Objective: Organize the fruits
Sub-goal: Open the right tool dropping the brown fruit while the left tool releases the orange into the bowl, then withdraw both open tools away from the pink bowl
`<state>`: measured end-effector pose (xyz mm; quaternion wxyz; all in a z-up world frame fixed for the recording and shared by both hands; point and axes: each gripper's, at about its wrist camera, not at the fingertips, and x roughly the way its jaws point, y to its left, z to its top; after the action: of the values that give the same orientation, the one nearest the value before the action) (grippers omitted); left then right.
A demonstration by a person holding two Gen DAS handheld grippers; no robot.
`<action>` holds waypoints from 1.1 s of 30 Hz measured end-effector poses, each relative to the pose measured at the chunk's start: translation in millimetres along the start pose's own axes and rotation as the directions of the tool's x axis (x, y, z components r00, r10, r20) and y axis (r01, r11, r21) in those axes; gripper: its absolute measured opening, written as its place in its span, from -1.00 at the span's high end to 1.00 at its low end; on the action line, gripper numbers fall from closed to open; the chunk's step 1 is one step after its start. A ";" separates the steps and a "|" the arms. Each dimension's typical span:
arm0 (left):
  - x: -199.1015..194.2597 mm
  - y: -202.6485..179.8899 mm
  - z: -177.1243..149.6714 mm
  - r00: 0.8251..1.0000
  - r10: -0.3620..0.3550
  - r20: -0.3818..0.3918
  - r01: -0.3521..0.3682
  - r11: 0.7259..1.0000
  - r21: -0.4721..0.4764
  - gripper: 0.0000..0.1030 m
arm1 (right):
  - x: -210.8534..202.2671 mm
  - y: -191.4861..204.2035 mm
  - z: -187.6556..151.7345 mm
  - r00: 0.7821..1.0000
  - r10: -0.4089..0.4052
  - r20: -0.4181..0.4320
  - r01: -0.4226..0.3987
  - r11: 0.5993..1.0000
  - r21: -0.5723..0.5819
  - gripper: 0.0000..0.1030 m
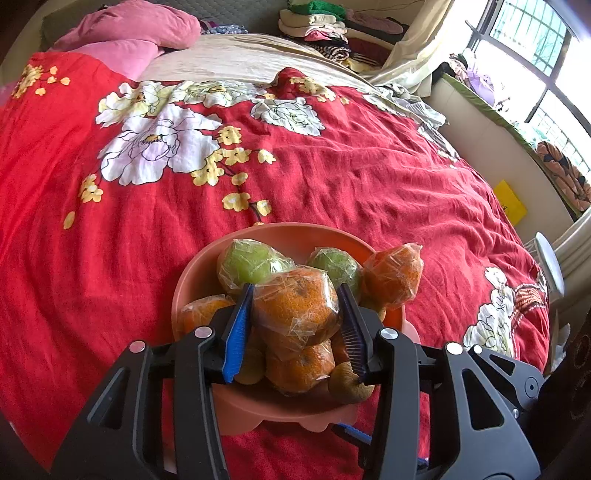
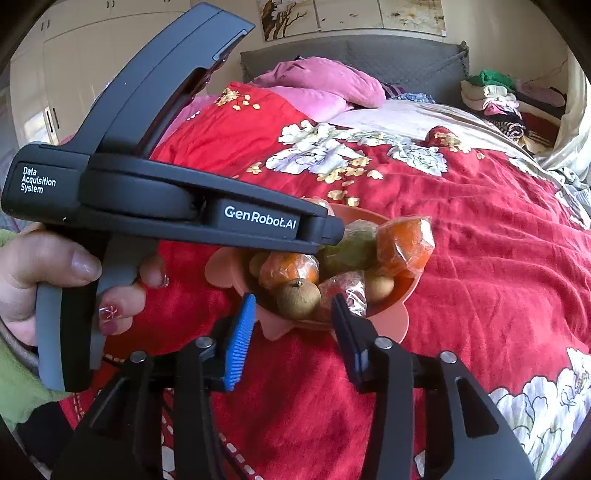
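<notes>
- Left wrist view is looking down over a red floral bedspread [image 1: 332, 177], wrinkled and soft, filling most of the frame
- The left gripper [image 1: 295, 325] is clamping a plastic-wrapped orange [image 1: 295, 306] between its blue ribbed pads, low in the centre of the frame, over the bowl
- A salmon-pink bowl [image 1: 295, 232] with a scalloped rim is sitting on the bedspread, crowded with wrapped fruit: two green fruits [image 1: 251, 262] at the back, more oranges below and to the left, another wrapped orange [image 1: 393, 275] perching on the right rim
- A small brown rough-skinned fruit [image 1: 347, 386] is lying unwrapped at the bowl's lower right edge
- Pink pillows [image 1: 140, 29] are lying at the upper left, folded clothes [image 1: 321, 26] are piling up at the top, and a window is glaring at the upper right
- In the right wrist view the right gripper [image 2: 291, 332] is standing partly open with nothing between its pads, just in front of the bowl's near rim
- The black body of the left tool, held by a hand [image 2: 44, 280] at the left edge, is crossing the frame and hiding the back of the bowl
</notes>
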<state>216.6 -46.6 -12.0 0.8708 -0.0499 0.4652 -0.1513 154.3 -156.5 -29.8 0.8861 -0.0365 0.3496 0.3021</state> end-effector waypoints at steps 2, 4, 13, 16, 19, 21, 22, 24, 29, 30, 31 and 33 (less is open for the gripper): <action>-0.1 -0.2 -0.1 1.000 -0.001 0.000 0.001 1.000 0.001 0.29 | -1.2 -0.2 -0.3 1.000 -0.002 0.002 0.002 1.000 0.003 0.11; -0.2 -0.1 -0.2 1.000 0.000 0.000 0.000 1.000 0.000 0.29 | -2.9 -0.7 -0.7 1.000 -0.005 0.006 0.005 1.000 0.007 0.07; -3.0 -0.7 0.2 1.000 -0.003 0.011 0.003 1.000 -0.004 0.19 | -5.9 -4.2 -2.0 1.000 -0.023 0.010 0.023 0.999 0.022 -0.02; -4.0 -1.2 0.3 1.000 -0.003 0.011 0.003 1.000 -0.004 0.14 | -7.1 -5.2 -2.1 0.999 -0.036 0.015 0.035 0.999 0.029 -0.08; -5.2 -2.2 0.4 1.000 -0.002 0.014 0.003 1.000 -0.006 0.08 | -8.5 -5.8 -2.5 0.999 -0.045 0.016 0.044 0.999 0.032 -0.13; -6.9 -3.6 0.8 1.000 0.000 0.018 0.001 1.000 -0.007 0.02 | -9.6 -5.8 -2.6 0.999 -0.049 0.018 0.048 0.998 0.034 -0.18; -8.5 -3.7 1.5 1.000 0.000 0.019 0.000 1.000 -0.007 0.01 | -9.9 -6.0 -2.8 0.999 -0.051 0.020 0.050 0.998 0.036 -0.19; -10.3 -4.3 2.0 1.000 0.002 0.023 -0.002 1.000 -0.009 -0.04 | -11.2 -6.3 -2.7 0.998 -0.053 0.023 0.052 0.998 0.041 -0.24; -16.8 -3.1 3.1 0.999 0.001 0.037 -0.001 1.000 -0.015 -0.16 | -15.4 -6.2 -2.8 0.997 -0.068 0.031 0.066 0.997 0.049 -0.41; -19.0 -4.1 2.8 0.999 0.002 0.041 -0.002 1.000 -0.014 -0.20 | -16.8 -6.4 -2.6 0.997 -0.072 0.034 0.070 0.996 0.051 -0.43; -21.3 -3.9 2.5 0.999 0.003 0.044 -0.002 1.000 -0.015 -0.22 | -18.0 -6.4 -2.2 0.997 -0.074 0.037 0.072 0.996 0.052 -0.43; -26.5 -4.0 2.2 0.999 0.004 0.052 -0.003 1.000 -0.014 -0.27 | -21.2 -6.1 -1.7 0.996 -0.084 0.042 0.082 0.995 0.052 -0.48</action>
<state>203.7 -42.2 11.2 0.8825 -0.0591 0.4434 -0.1454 144.6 -172.7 -18.4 0.9061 -0.0220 0.3356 0.2567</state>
